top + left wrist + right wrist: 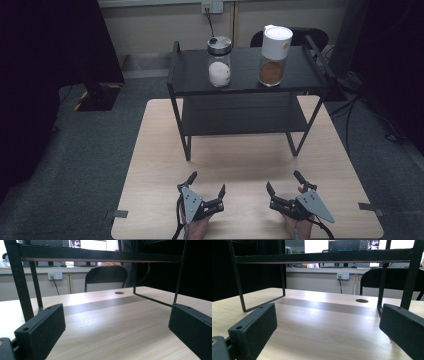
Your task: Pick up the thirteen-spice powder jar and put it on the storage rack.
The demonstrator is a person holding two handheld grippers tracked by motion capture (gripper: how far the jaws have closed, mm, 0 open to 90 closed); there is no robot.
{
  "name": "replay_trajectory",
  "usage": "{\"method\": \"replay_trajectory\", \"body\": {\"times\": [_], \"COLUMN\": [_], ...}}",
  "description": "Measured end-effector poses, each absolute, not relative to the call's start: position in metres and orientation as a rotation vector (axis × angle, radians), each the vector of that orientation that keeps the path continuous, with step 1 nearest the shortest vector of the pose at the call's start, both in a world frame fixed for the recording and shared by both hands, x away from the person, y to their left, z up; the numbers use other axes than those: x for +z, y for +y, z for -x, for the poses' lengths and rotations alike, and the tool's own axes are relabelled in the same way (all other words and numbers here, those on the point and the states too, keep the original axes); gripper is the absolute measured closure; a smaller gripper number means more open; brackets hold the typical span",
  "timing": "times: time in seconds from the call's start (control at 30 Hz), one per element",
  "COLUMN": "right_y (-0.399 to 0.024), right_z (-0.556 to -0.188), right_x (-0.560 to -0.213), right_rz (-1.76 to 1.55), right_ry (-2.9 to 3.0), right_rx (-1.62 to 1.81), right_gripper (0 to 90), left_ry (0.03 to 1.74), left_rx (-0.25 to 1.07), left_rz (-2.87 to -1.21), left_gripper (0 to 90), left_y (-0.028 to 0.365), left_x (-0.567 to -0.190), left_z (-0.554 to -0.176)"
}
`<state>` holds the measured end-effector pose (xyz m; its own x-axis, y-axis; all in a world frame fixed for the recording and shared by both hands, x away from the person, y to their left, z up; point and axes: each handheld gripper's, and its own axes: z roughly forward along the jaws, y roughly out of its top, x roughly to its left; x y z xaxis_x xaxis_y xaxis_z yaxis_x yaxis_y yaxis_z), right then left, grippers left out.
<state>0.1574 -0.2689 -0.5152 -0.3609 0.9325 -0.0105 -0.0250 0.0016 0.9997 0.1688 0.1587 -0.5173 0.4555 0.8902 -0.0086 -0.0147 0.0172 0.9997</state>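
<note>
both jars are being faced at 12 o'clock: white-powder jar [219,61] nearer the left gripper [206,183], brown-powder jar [274,56] nearer the right gripper [285,181]; jaws wide open, empty.

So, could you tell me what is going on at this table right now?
A person rests the left gripper and right gripper on the light wooden table, both open and holding nothing. Ahead, a black metal two-tier shelf carries a silver-lidded glass jar of white powder and a white-capped glass jar of brown powder, untouched.

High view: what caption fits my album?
Two open grippers, left and right, wait before a black shelf holding two jars.
</note>
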Motion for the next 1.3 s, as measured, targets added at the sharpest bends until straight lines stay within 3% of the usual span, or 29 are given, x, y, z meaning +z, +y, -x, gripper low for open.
{"method": "replay_trajectory", "body": {"times": [1.3], "right_y": [-0.2687], "right_z": [-0.1573], "right_x": [-0.5151], "right_rz": [-0.989], "right_ry": [1.459], "right_rx": [1.481], "right_gripper": [1.1], "left_ry": [0.847], "left_rx": [0.852], "left_rz": [-1.374], "left_gripper": [0.3], "left_y": [0.1591], "left_x": [-0.5173], "left_z": [-0.1690]}}
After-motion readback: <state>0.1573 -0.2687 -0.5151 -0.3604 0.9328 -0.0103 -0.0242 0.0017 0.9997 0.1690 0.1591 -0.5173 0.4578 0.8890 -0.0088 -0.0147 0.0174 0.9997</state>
